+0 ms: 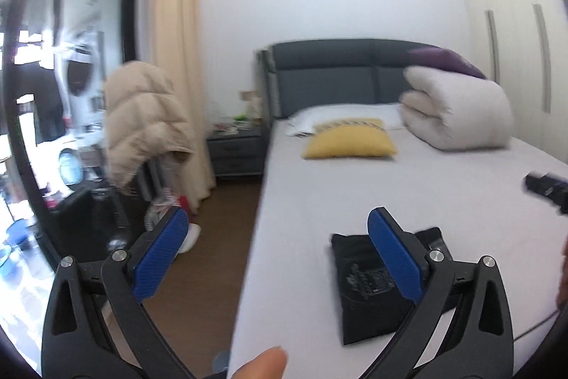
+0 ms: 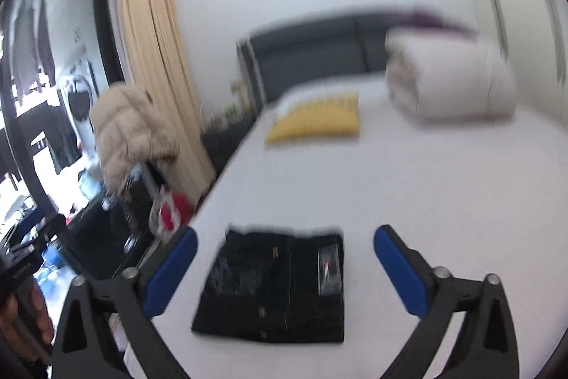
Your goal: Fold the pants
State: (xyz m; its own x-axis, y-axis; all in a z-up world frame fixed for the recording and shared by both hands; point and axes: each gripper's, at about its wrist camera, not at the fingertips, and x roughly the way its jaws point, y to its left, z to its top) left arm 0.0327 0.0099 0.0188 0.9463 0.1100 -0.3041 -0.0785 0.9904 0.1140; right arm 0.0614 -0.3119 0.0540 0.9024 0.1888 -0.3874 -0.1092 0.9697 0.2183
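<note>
**Inspector:** Start nearest you. Your left gripper (image 1: 277, 251) has its jaws spread wide with nothing between the blue pads (image 1: 161, 258). Your right gripper (image 2: 284, 267) is the same: spread, empty. Neither touches cloth.

**Operator:** And the pants?

**Inspector:** One pair of pants (image 2: 273, 286), black, lying flat on the white bed (image 2: 426, 187) near its foot corner, in a compact rectangle with squared edges. From the right wrist view it sits between your fingers but well below them, apart from both. In the left wrist view the same pants (image 1: 369, 283) are partly hidden behind your right-hand finger. I judge the fold finished, or very nearly, since a bundle that tidy needs no holding, which would explain both tools hanging free above it.

**Operator:** Anything loose?

**Inspector:** The picture is blurred; I can't tell whether a hem sticks out. Check the far edge.

**Operator:** Further up the bed?

**Inspector:** One yellow cushion (image 1: 349, 139) mid-bed, one white pillow behind it, one rolled white duvet (image 1: 458, 109) to the right with a purple item on top. All well clear of the pants, leaving you bare sheet to work on. Beyond stands one grey headboard (image 1: 333, 73). Off to the left, one beige jacket (image 1: 147, 116) is draped over something beside the curtain (image 1: 174, 23).
</note>
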